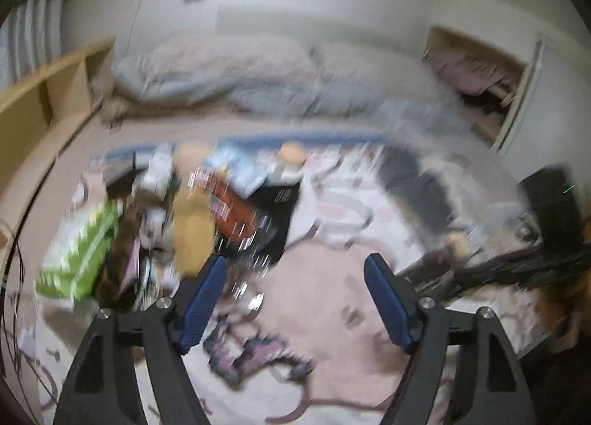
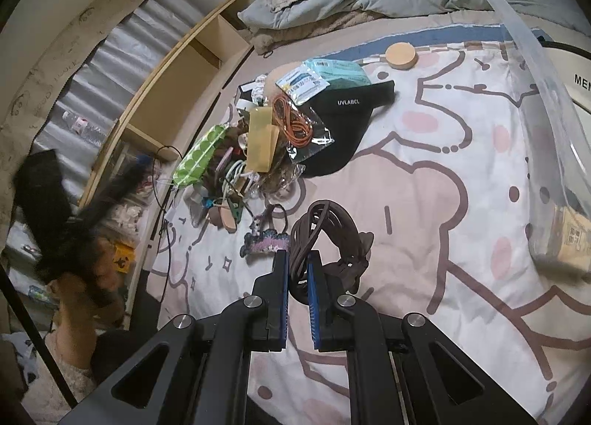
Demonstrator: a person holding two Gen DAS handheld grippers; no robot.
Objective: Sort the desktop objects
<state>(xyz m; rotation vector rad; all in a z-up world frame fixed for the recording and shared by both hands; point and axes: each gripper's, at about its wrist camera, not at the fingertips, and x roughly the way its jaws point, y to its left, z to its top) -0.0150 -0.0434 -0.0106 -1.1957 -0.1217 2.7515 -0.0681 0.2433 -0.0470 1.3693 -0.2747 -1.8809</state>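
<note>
Far left in my right-hand view: my left gripper, a dark blur off the bed's edge, in front of the wooden shelf. In its own view the whole scene is smeared, but its blue pads stand wide apart with nothing between them, only the cartoon-print bedcover beyond.

Next, the clutter heap on the bedcover: a green dotted pouch at its left edge, white cables beside it, a yellow-tan flat piece standing in the middle, an orange cord in a clear bag against a black cap. Teal packets lie on the cap's far side. A round wooden disc sits apart, near the blue border of the cover.

Closer to me, a small purple-and-dark knitted piece lies flat, just left of my right gripper.

Right gripper: jaws narrow, pads pinching a strand of the dark brown coiled strap. The coil's remainder bulges up and to the right of the fingers; I cannot tell whether it rests on the cover or hangs above it.

Far right: a clear plastic bin, its rim running diagonally, something boxy and tan inside at the lower end.
</note>
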